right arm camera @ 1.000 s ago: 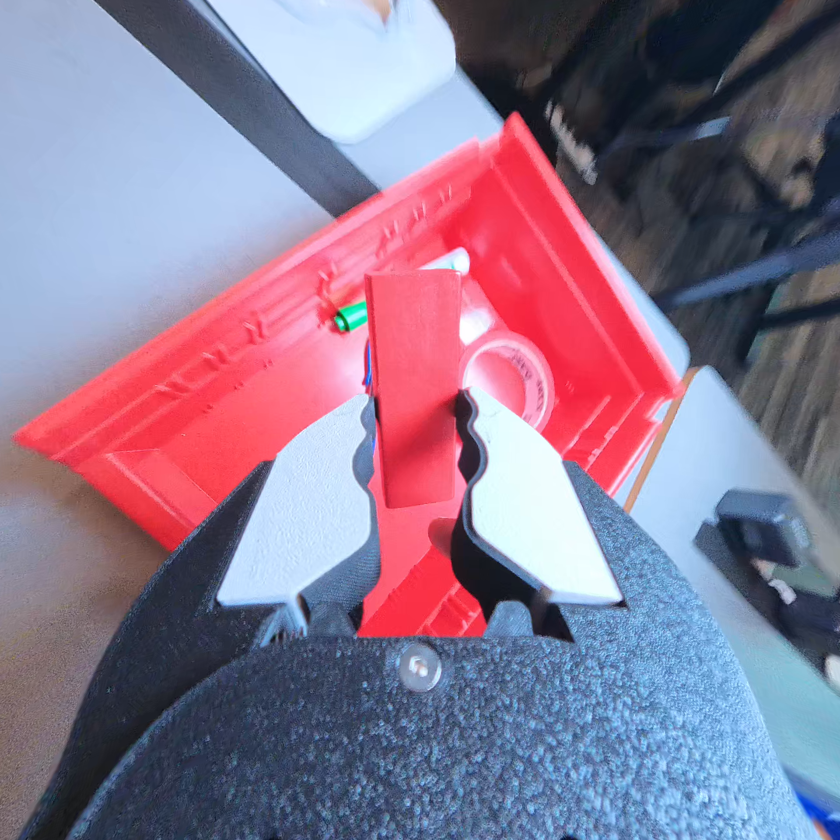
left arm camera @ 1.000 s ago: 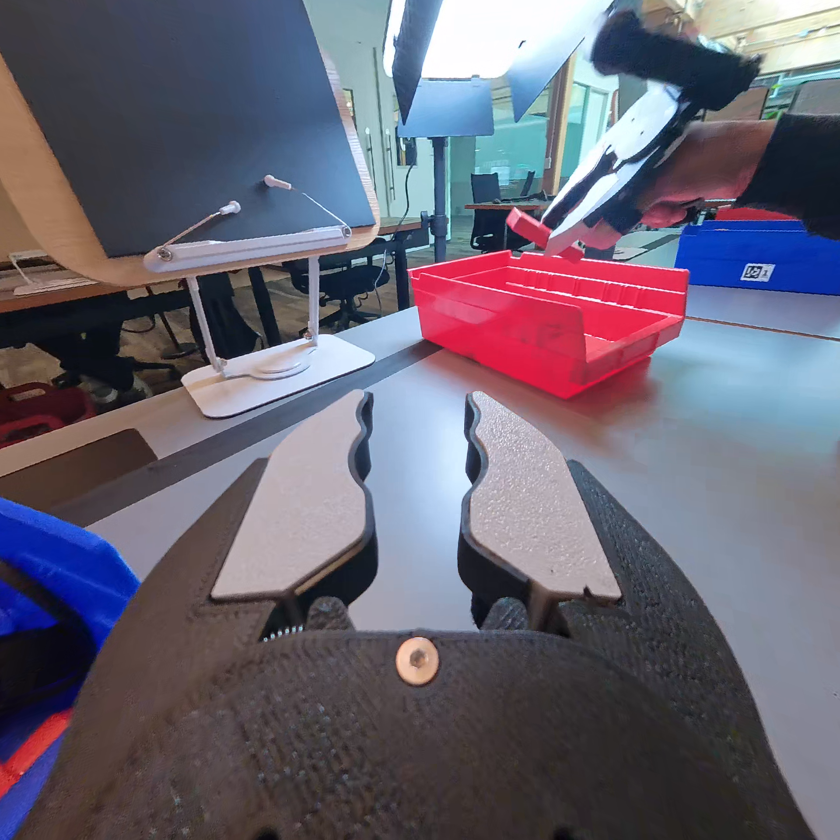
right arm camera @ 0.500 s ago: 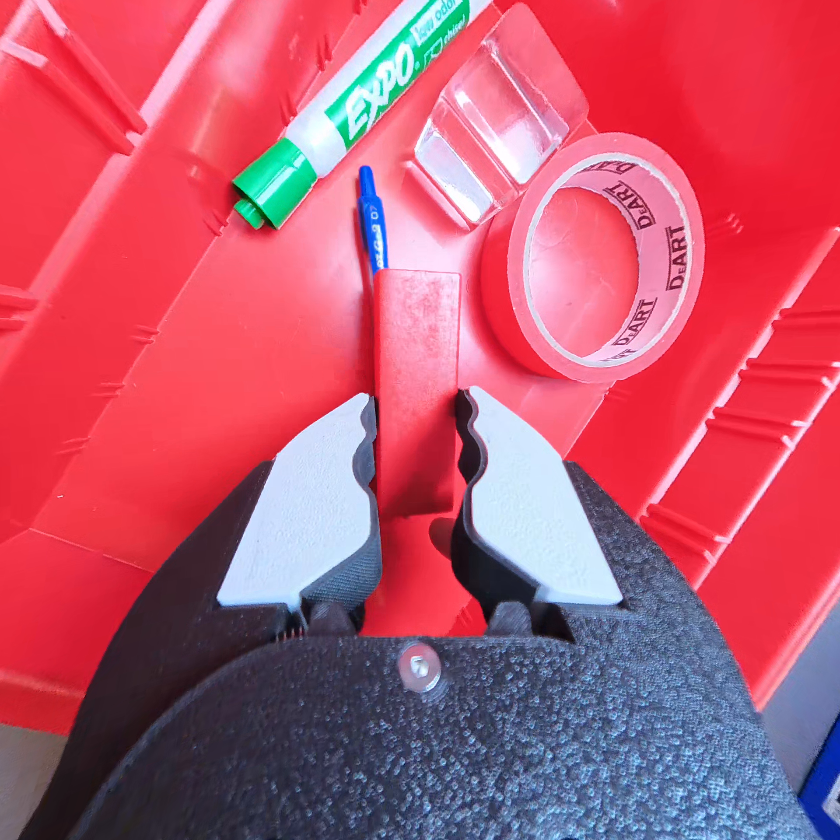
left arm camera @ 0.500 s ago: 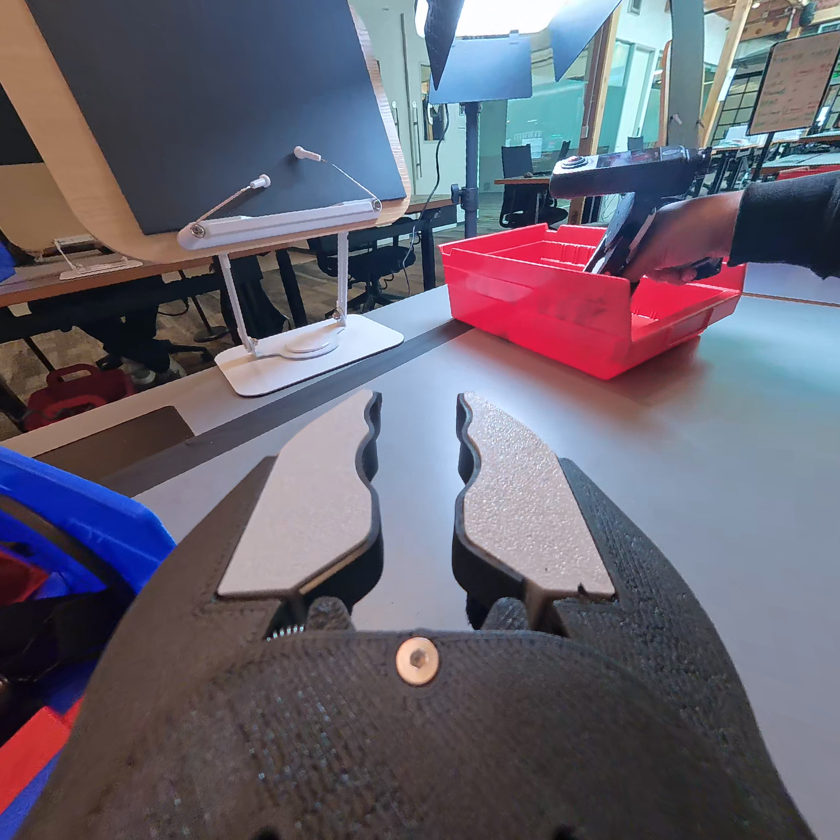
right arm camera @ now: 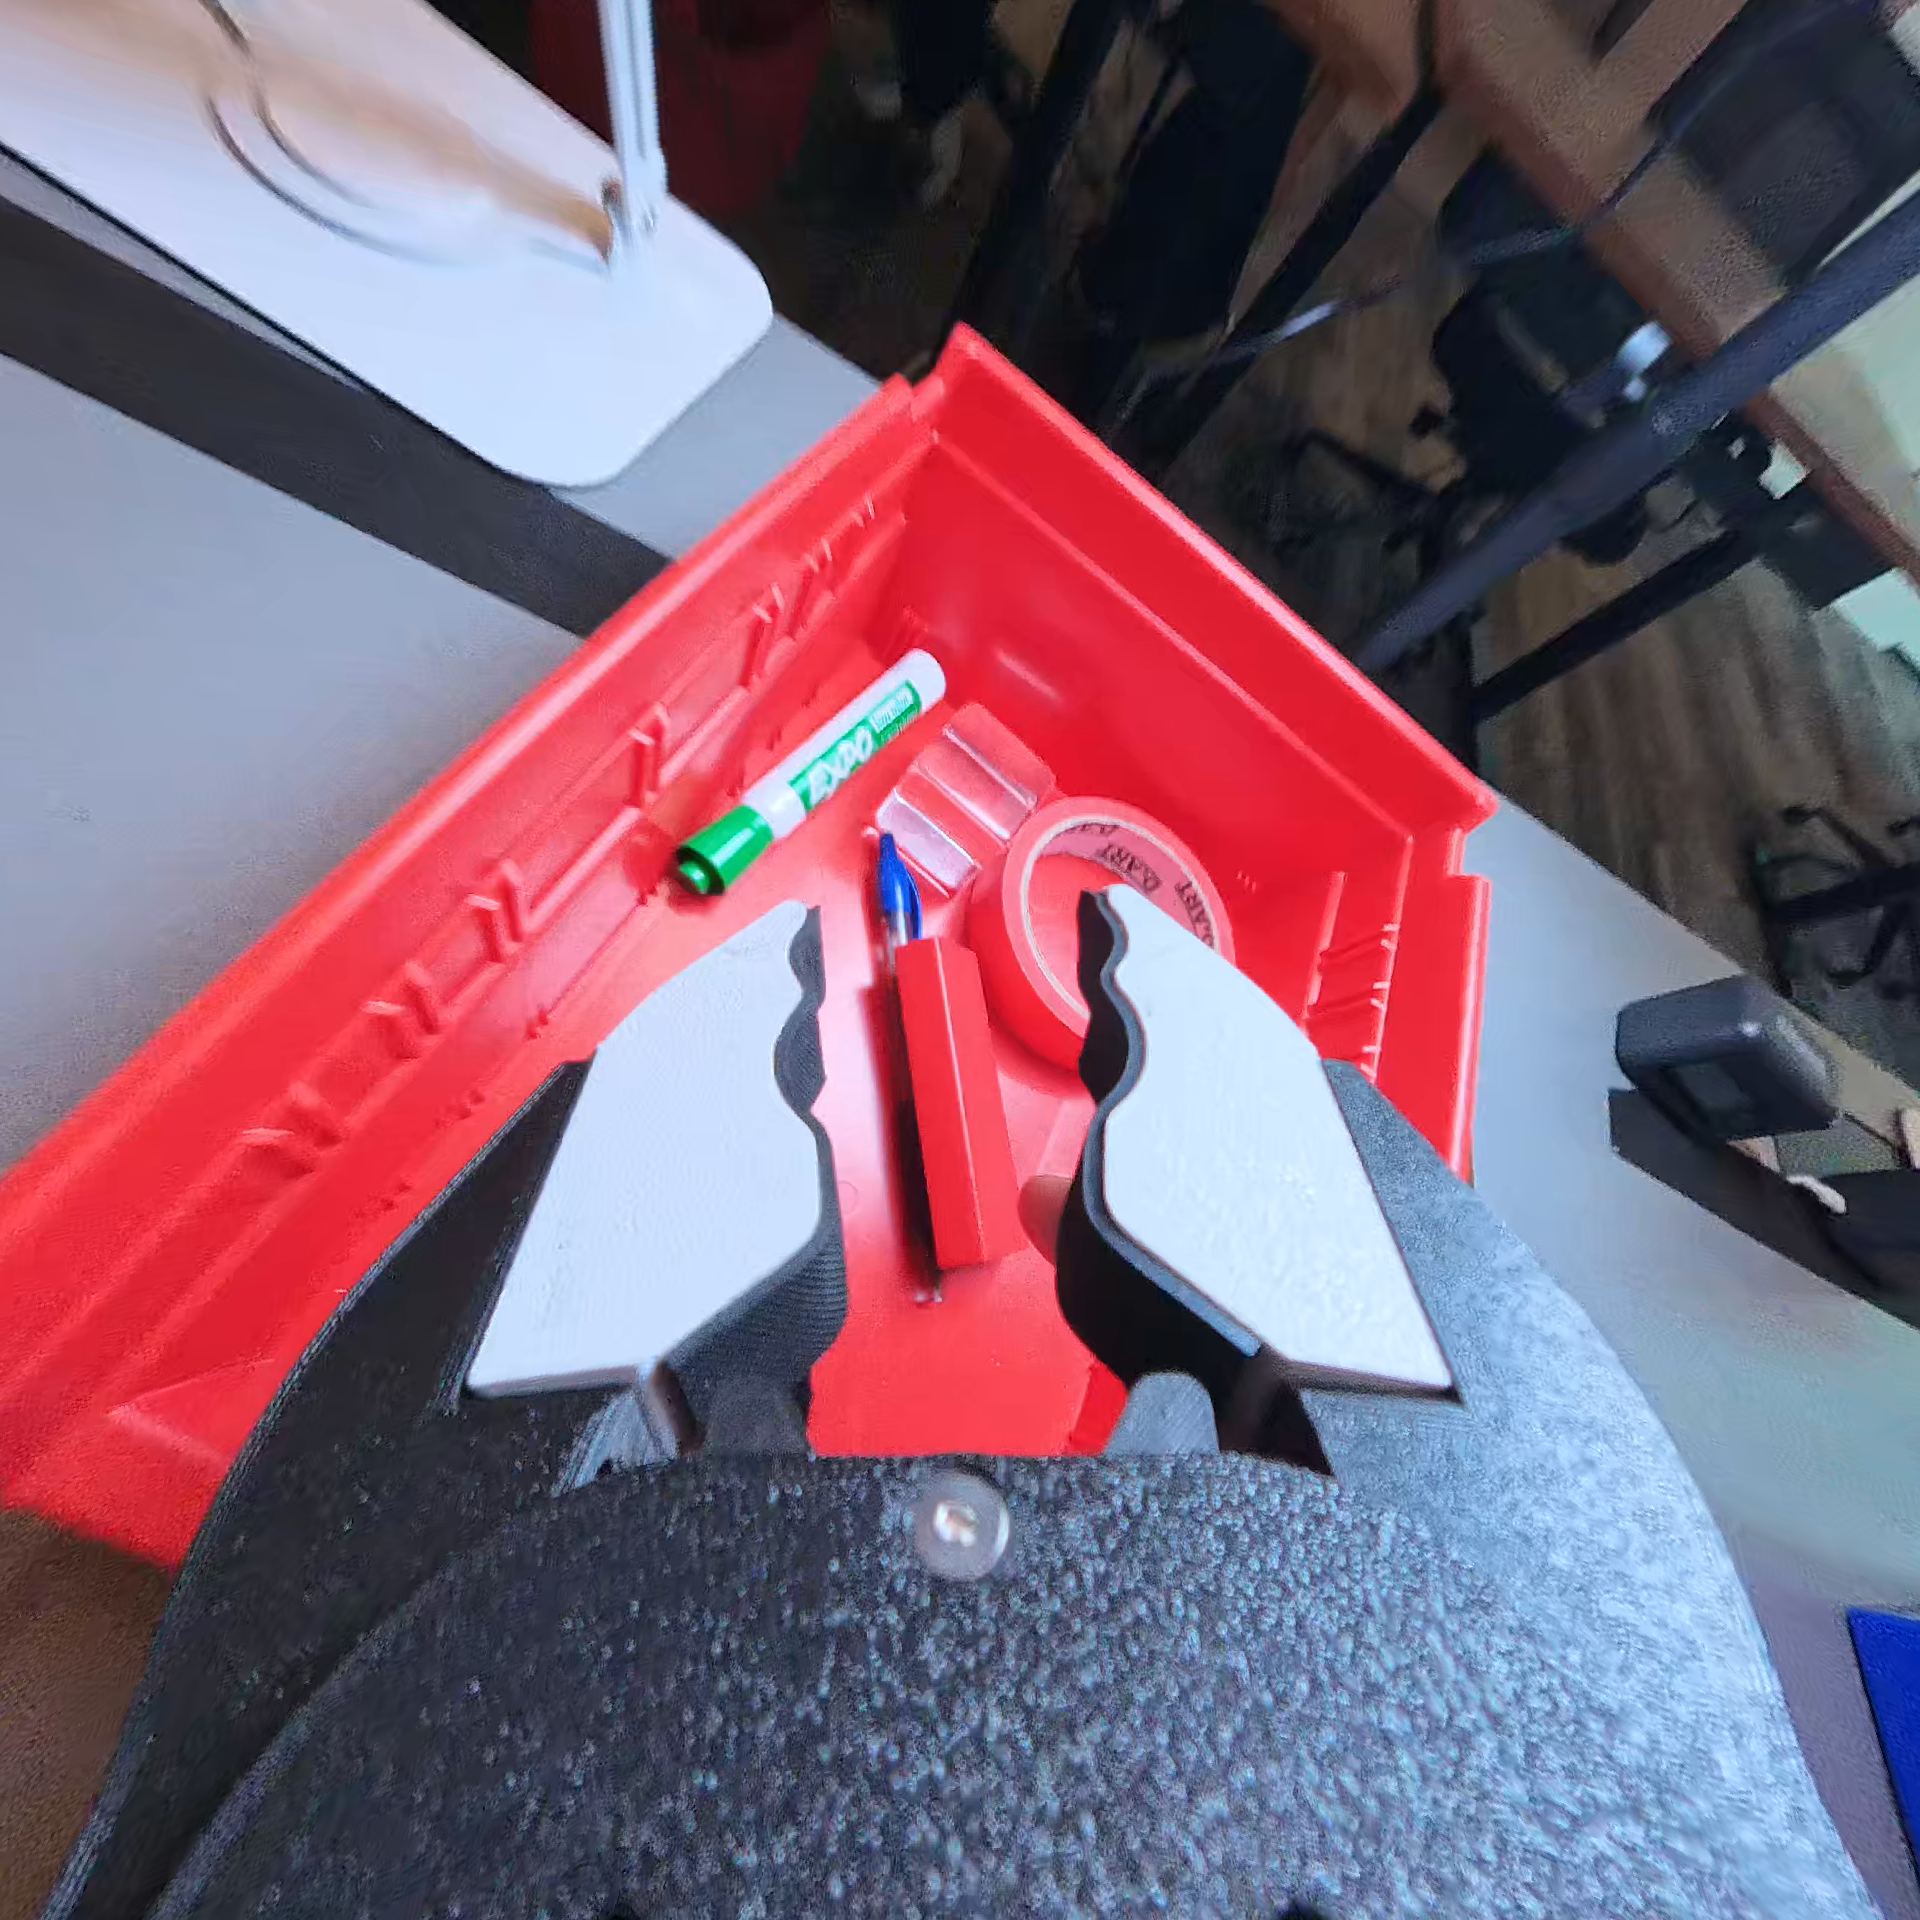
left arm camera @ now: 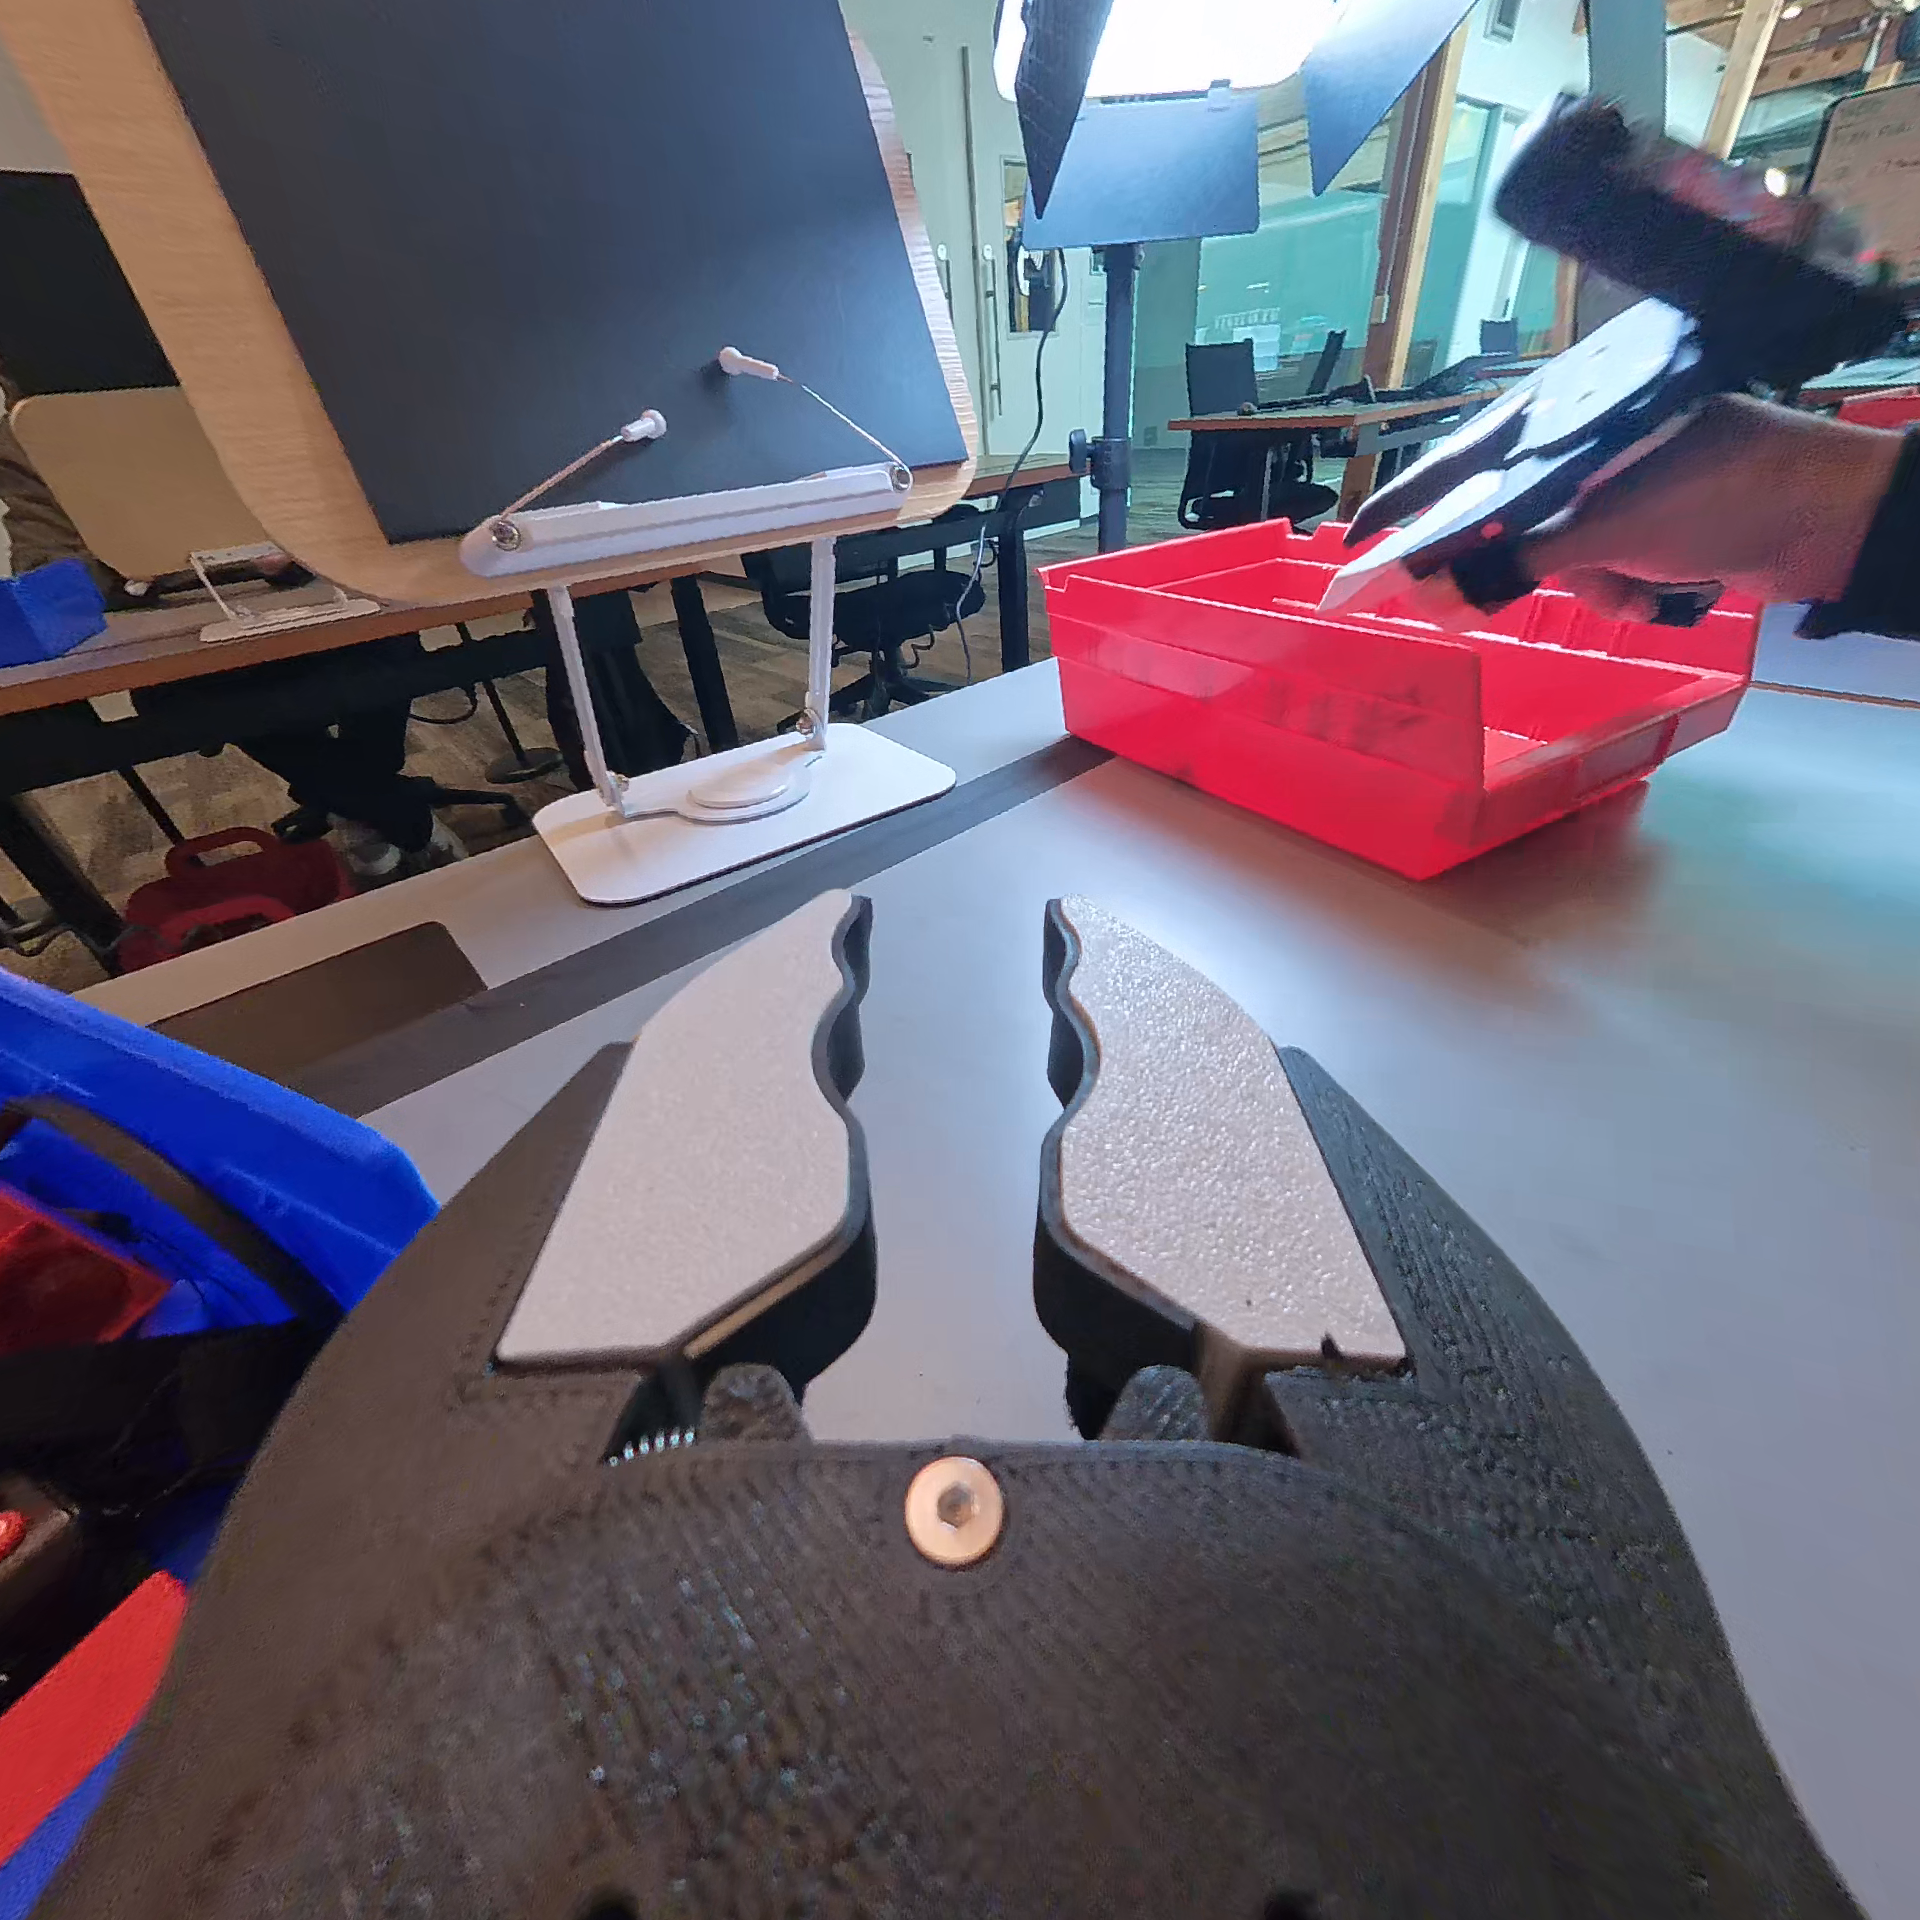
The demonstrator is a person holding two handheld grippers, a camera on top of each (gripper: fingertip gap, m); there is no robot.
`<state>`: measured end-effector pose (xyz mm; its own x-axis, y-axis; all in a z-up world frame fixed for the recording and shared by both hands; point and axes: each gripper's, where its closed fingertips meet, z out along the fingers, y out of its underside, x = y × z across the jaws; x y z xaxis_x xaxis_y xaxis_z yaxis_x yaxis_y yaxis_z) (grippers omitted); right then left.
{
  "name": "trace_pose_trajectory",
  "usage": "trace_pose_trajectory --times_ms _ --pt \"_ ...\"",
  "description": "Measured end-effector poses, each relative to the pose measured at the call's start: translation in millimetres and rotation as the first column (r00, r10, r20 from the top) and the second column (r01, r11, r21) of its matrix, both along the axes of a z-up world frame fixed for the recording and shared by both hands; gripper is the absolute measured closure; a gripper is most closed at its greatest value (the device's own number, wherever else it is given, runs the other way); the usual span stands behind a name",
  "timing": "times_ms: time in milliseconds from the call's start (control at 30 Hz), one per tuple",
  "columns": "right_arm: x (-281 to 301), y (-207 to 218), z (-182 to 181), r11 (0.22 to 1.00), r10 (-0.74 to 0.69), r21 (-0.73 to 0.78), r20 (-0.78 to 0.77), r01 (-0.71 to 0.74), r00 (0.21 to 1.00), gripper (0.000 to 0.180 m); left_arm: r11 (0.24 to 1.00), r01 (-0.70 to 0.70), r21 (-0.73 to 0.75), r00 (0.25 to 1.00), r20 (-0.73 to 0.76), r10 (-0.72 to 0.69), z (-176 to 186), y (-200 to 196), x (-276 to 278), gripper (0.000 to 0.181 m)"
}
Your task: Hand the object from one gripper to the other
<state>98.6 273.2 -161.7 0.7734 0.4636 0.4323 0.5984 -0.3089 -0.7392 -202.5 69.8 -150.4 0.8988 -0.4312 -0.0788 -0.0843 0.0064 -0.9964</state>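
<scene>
A red block (right arm camera: pixel 945 1101) lies on the floor of the red bin (right arm camera: pixel 1143 644), partly on top of a blue pen (right arm camera: pixel 896 899). My right gripper (right arm camera: pixel 951 914) is open and empty, a little above the block, with a finger on each side and touching nothing. In the left wrist view the right gripper (left arm camera: pixel 1382 571) hangs over the red bin (left arm camera: pixel 1351 727), held by a hand. My left gripper (left arm camera: pixel 951 925) is open and empty, low over the grey table (left arm camera: pixel 1558 1091), well short of the bin.
The bin also holds a green marker (right arm camera: pixel 810 774), a clear plastic piece (right arm camera: pixel 961 795) and a red tape roll (right arm camera: pixel 1143 842). A white stand (left arm camera: pixel 727 800) is left of the bin. A blue bin (left arm camera: pixel 208 1122) is at my left. A black device (right arm camera: pixel 1725 1060) lies to the right. Across from one pair of fingers to the other is roughly 35 cm.
My right gripper has opened, let go of the red block inside the bin and pulled back upward. The left gripper has stayed open and almost still.
</scene>
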Motion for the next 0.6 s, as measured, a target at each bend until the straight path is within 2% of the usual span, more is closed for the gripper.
trace_pose_trajectory --times_ms 100,267,467,600 --pt "-16 -31 25 0.992 0.039 0.126 -0.048 -0.033 0.998 0.133 1.0 -0.008 -0.007 1.0 0.002 0.008 -2 0 -2 0.149" --pt "-36 -78 41 0.975 0.106 0.208 -0.109 -0.082 0.988 0.132 1.0 -0.024 -0.004 1.0 -0.003 0.024 -2 0 -3 0.149" --pt "-70 -124 36 0.947 0.22 0.264 -0.121 -0.182 0.968 0.13 0.998 -0.067 -0.003 0.998 0.013 0.067 1 1 -14 0.148" --pt "-90 -140 26 0.936 0.263 0.283 -0.166 -0.21 0.951 0.129 0.996 -0.092 -0.006 0.996 0.016 0.092 1 2 -20 0.148"
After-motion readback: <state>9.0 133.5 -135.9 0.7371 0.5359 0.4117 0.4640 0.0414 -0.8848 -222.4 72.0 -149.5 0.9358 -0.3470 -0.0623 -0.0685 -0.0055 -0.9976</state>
